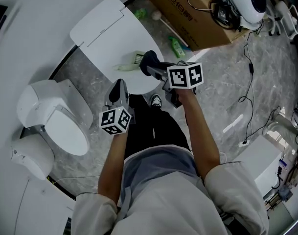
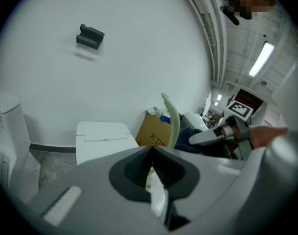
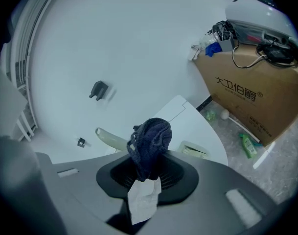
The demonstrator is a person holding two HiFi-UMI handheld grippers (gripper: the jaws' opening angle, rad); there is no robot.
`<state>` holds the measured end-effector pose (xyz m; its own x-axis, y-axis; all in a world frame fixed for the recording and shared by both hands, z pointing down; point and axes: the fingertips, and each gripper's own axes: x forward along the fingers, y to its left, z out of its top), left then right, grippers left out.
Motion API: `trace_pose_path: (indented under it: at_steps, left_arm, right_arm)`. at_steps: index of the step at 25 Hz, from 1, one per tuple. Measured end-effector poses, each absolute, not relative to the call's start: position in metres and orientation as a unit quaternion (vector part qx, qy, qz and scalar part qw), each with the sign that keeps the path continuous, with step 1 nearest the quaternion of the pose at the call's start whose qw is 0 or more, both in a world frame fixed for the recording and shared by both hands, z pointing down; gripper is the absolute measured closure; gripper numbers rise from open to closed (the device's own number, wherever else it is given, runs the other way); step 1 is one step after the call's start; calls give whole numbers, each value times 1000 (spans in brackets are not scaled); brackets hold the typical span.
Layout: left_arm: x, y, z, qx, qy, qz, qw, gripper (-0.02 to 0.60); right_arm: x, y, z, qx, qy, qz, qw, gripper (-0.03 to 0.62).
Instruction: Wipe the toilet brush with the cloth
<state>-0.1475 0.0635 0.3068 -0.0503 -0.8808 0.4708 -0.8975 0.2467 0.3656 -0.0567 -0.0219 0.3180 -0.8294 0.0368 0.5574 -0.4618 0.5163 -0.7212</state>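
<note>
Where left tongs (image 2: 152,151) clamp toilet brush (image 1: 130,62), head end points toward cloth (image 3: 149,141).

I record one legible marking: black printed characters "大口伯爵" followed by ®, on the side of the cardboard box (image 3: 246,102), standing beyond and to the right of the jaws of my right gripper (image 3: 148,173).
</note>
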Motion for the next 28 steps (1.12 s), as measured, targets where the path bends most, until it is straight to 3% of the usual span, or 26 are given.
trace_pose_path:
  at_steps: [28]
  left_arm:
    - [-112, 118, 208, 656, -708, -11, 262, 581]
  right_arm:
    - [-72, 2, 206, 89, -872, 440, 192, 505]
